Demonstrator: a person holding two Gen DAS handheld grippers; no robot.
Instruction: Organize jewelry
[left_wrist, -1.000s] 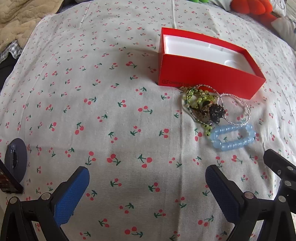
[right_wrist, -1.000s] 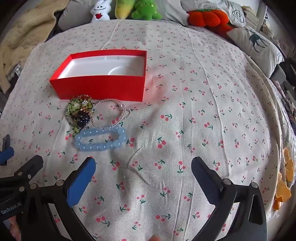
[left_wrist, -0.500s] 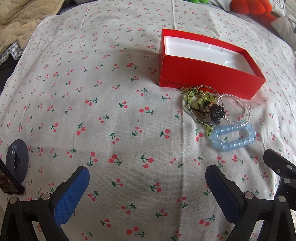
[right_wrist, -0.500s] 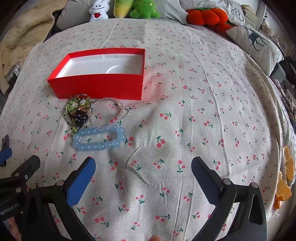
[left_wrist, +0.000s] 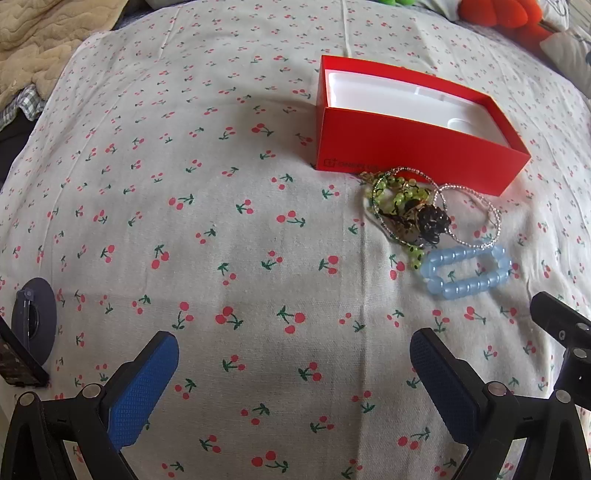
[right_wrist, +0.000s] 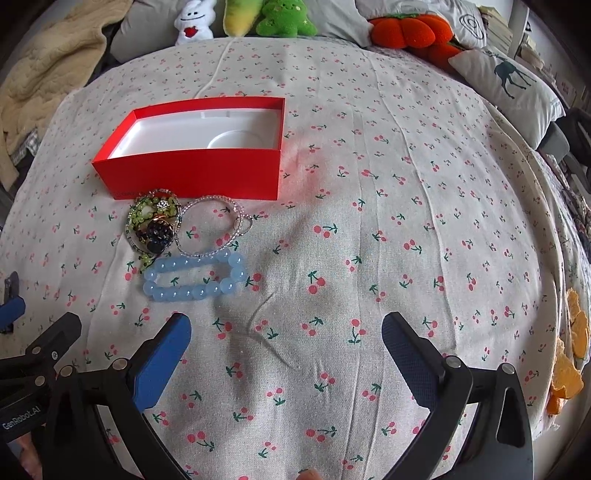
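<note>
**Camera placement: two wrist fisheyes over the bed**

Left wrist view looks forward and down from the near left; the red box (left_wrist: 417, 147) sits ahead to its right. Right wrist view looks from the near right, box (right_wrist: 195, 173) ahead to its left. Both stand moderately near and share the box, blue bead bracelet (left_wrist: 467, 271) (right_wrist: 195, 275) and cherry-print cloth (left_wrist: 221, 221) (right_wrist: 406, 221).

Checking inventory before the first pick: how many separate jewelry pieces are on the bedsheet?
3 clearly distinct: blue bead bracelet nearest the grippers, clear beaded strand behind it, green-and-dark tangle left of that, touching the red box. The tangle may hide more pieces.
</note>
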